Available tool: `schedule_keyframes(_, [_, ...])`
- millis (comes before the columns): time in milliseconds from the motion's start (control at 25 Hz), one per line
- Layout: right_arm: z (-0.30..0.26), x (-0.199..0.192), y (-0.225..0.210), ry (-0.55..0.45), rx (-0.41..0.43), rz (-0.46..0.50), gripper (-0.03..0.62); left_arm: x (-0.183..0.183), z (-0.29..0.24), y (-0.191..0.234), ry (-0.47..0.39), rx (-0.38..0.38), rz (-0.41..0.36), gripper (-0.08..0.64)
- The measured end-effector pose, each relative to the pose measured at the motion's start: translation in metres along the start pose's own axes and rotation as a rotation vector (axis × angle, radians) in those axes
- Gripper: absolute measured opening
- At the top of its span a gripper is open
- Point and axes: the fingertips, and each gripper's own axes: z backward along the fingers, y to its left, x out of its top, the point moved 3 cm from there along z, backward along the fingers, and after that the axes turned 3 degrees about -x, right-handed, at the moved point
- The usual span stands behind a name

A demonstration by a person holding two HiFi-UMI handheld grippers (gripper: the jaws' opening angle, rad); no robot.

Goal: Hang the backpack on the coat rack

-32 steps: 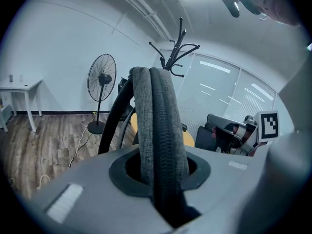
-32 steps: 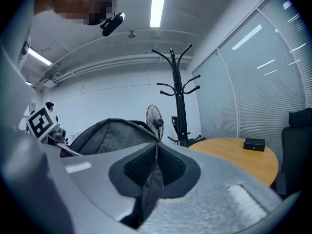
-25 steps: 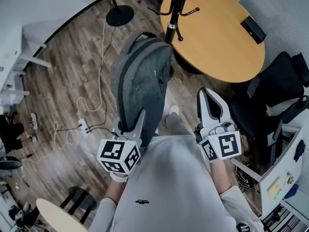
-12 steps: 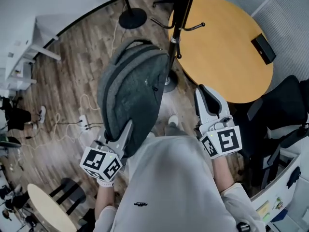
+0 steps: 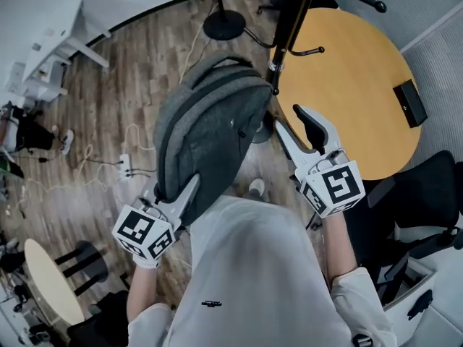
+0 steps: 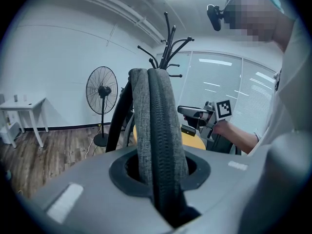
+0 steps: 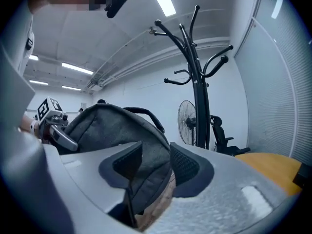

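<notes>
Head view: the left hand-held gripper [image 5: 187, 192] props the backpack [image 5: 210, 129] up from below, the rack [image 5: 289, 20] just beyond; the right hand-held gripper [image 5: 296, 121] is beside the backpack, apart from it. Left gripper view: its jaws pinch the backpack's zippered edge. Right gripper view: its jaws are opening, empty, with the backpack ahead-left.

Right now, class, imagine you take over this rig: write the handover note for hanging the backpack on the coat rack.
Left gripper: shut on the backpack's lower edge, holding it up.
Right gripper: jaws opening, gripping nothing, beside the backpack.
Backpack: off the floor, its top handle close to the coat rack, on no hook.
Done: backpack lifted up by the rack.
Left: catch the handle on a hook, then release.
</notes>
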Motion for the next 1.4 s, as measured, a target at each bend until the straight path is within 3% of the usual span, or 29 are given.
schedule_keyframes(160, [-0.019,0.005,0.003,-0.006,0.039,0.076,0.181,-0.006,-0.007,-0.003,0.016,-0.002,0.016,0.110])
schedule_keyframes(320, [-0.036,0.009,0.003,0.014,0.065,0.212,0.181,-0.008,-0.013,-0.009,0.039,-0.023,0.002,0.110])
schedule_keyframes(480, [-0.047,0.002,0.003,0.076,0.135,0.327,0.181,-0.008,-0.017,-0.011,0.058,-0.038,-0.005,0.110])
schedule_keyframes(600, [-0.048,0.005,0.003,0.067,0.185,0.403,0.194,-0.005,-0.017,-0.008,0.063,-0.044,-0.013,0.110])
schedule_keyframes(880, [-0.053,0.014,0.019,0.076,0.367,0.604,0.204,-0.006,-0.013,-0.014,0.103,-0.079,-0.078,0.110])
schedule_keyframes(1080, [-0.055,0.005,0.030,0.094,0.519,0.628,0.166,-0.009,-0.010,-0.017,0.128,-0.112,-0.122,0.110])
schedule_keyframes(1280, [-0.052,-0.003,0.034,0.138,0.508,0.694,0.074,-0.016,-0.011,-0.013,0.133,-0.132,-0.111,0.110])
schedule_keyframes(1400, [-0.043,-0.001,0.031,0.147,0.464,0.671,0.055,-0.017,-0.013,-0.008,0.130,-0.142,-0.087,0.116])
